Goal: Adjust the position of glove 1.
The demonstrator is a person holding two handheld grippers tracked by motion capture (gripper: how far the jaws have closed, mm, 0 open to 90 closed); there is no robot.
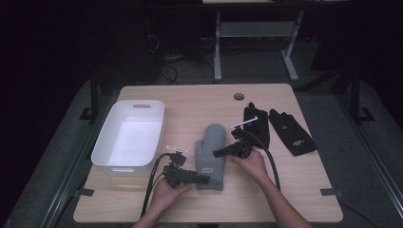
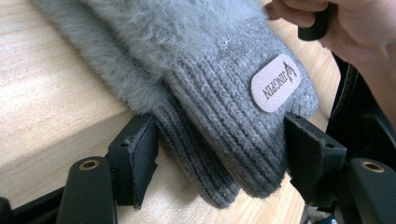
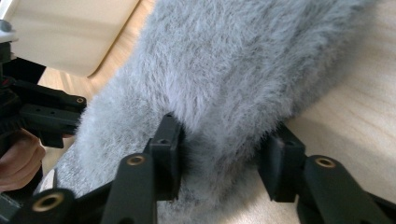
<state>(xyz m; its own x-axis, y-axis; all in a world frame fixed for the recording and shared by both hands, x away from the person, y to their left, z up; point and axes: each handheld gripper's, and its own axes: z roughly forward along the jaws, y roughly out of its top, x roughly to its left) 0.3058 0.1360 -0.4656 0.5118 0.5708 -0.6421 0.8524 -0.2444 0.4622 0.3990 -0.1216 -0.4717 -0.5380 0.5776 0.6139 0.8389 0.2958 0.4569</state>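
Observation:
A fluffy grey mitten with a knitted cuff and a small label lies mid-table, cuff toward me. My left gripper is at the cuff. In the left gripper view its jaws stand open on either side of the cuff, which looks like two stacked layers. My right gripper is at the mitten's right edge. In the right gripper view its jaws have closed in on the furry edge, and fur presses against both pads. The left gripper shows at that view's left.
A white plastic bin stands at the table's left and shows as a pale wall in the right gripper view. Two black gloves lie to the right of the mitten. A cable hole is near the far edge.

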